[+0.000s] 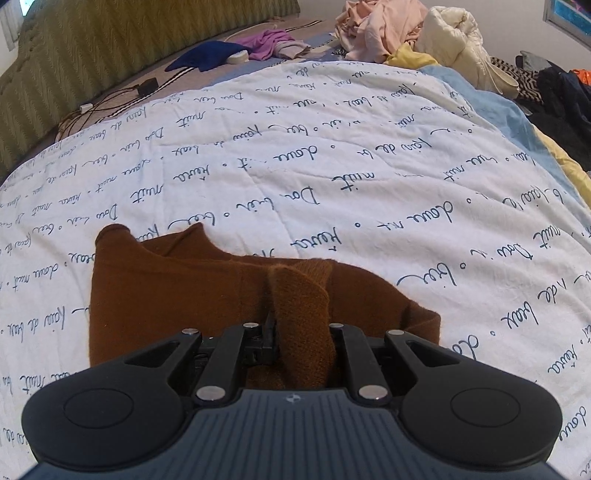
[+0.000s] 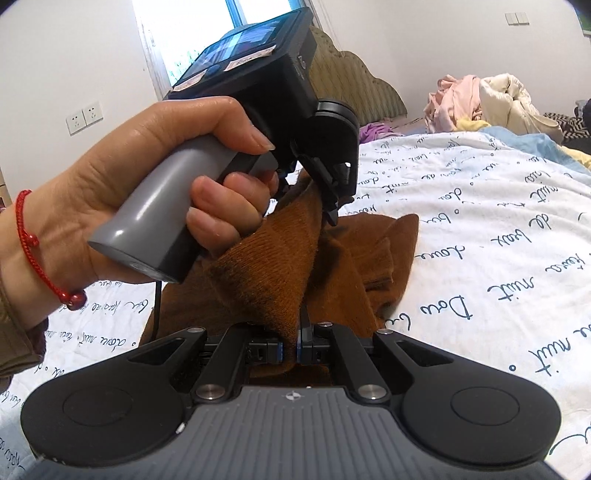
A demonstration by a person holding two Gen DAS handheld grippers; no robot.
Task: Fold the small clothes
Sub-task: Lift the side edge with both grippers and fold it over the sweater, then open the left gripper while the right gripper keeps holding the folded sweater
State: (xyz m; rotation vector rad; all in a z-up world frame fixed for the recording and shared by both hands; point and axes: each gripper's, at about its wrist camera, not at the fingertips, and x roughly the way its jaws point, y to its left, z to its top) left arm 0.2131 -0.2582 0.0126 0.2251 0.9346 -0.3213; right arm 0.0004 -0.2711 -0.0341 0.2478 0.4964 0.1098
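A small brown knitted garment point(image 1: 177, 291) lies on a white quilt with blue handwriting print point(image 1: 332, 177). My left gripper point(image 1: 291, 332) is shut on a fold of the brown garment and holds that edge lifted off the quilt. In the right wrist view the brown garment point(image 2: 266, 273) hangs stretched between both grippers. My right gripper point(image 2: 295, 343) is shut on its lower edge. The left gripper point(image 2: 328, 206), held by a hand, pinches the upper edge just ahead. The rest of the garment rests crumpled on the quilt point(image 2: 480, 229).
A pile of pink and cream clothes point(image 1: 406, 33) sits at the far end of the bed, with dark clothes point(image 1: 554, 96) at the right. A purple garment point(image 1: 269, 44), a navy cloth point(image 1: 210, 55) and cables point(image 1: 110, 103) lie by the green headboard point(image 1: 92, 55).
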